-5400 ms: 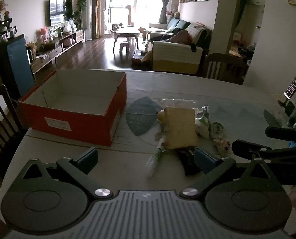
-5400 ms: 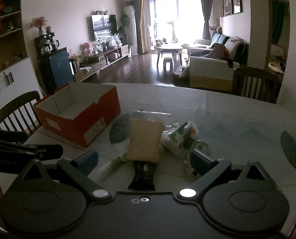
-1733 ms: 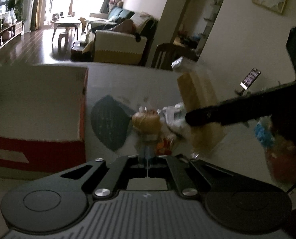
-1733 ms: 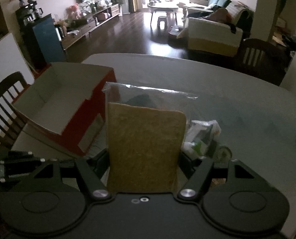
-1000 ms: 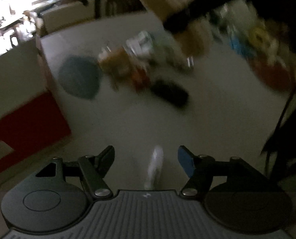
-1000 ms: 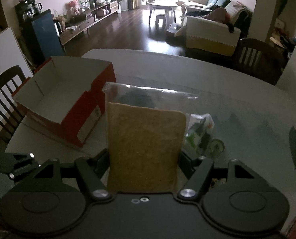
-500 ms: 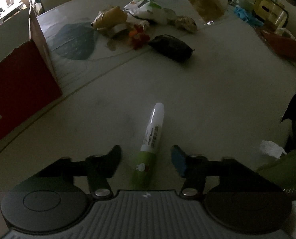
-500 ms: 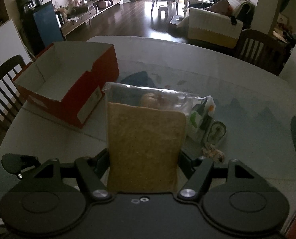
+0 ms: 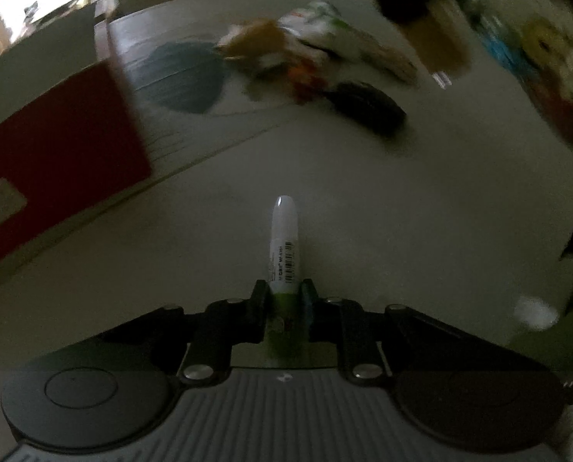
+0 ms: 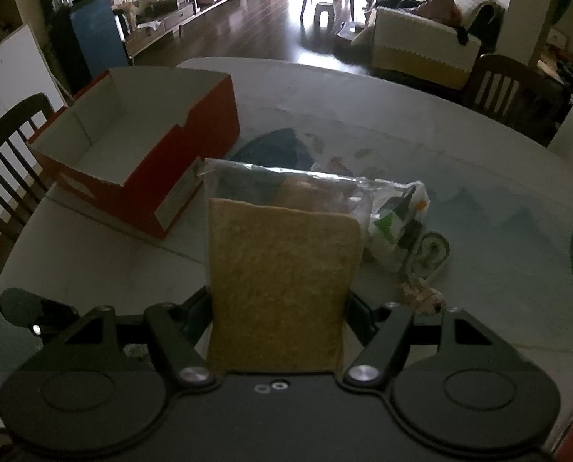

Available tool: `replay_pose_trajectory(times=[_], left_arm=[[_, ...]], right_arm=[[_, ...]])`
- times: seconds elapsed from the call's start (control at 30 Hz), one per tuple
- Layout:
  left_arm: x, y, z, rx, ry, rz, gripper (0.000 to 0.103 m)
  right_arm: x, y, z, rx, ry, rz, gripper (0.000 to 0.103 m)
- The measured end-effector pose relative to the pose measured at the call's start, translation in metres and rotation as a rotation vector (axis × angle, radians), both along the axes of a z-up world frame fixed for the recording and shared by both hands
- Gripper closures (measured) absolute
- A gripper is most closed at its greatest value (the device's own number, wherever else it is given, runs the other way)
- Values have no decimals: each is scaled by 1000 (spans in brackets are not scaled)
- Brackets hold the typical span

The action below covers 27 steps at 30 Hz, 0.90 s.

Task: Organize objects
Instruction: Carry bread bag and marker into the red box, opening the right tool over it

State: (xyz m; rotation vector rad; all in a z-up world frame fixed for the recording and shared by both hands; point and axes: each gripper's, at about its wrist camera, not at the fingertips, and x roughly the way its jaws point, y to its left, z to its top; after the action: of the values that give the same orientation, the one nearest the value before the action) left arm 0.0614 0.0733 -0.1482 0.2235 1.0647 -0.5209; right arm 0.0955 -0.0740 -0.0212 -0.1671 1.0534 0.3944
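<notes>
My left gripper [image 9: 284,296] is shut on a white and green tube [image 9: 284,238], whose white cap points away over the table. The red cardboard box [image 9: 55,146] stands to its left. My right gripper [image 10: 278,308] is shut on a tan sponge in a clear bag [image 10: 282,285], held upright above the table. The same open red box [image 10: 140,146] with its pale inside lies ahead and to the left of it. A pile of small items [image 9: 317,57] lies beyond the tube, among them a dark pouch [image 9: 367,109].
A white and green packet [image 10: 398,219], a small round thing [image 10: 434,248] and a little figure [image 10: 421,296] lie right of the sponge bag. Wooden chairs stand at the left [image 10: 5,154] and far right [image 10: 513,92] of the pale table [image 10: 479,200].
My left gripper has closed on the tube, which lay loose between its open fingers half a second ago. The right gripper keeps holding the sponge bag and has moved slightly towards the box.
</notes>
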Motion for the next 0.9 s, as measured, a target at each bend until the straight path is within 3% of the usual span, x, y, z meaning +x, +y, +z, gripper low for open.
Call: replay_pose_trajectory(times=[0.17,0.33,0.7,0.9], left_arm=[[15,31,21,-124,6,147,87],[22,54,54,-201,-34,210,87],[48,102,116,-232,-165,256,87],[89,135,131,-170,-213,302,87]], right_arm=[[3,10,0,-4,11,11,32],[10,29,9,-3,4,52,32],[40,94,33,39,-38,143,32],[63,133,36,43,-64,182,32]])
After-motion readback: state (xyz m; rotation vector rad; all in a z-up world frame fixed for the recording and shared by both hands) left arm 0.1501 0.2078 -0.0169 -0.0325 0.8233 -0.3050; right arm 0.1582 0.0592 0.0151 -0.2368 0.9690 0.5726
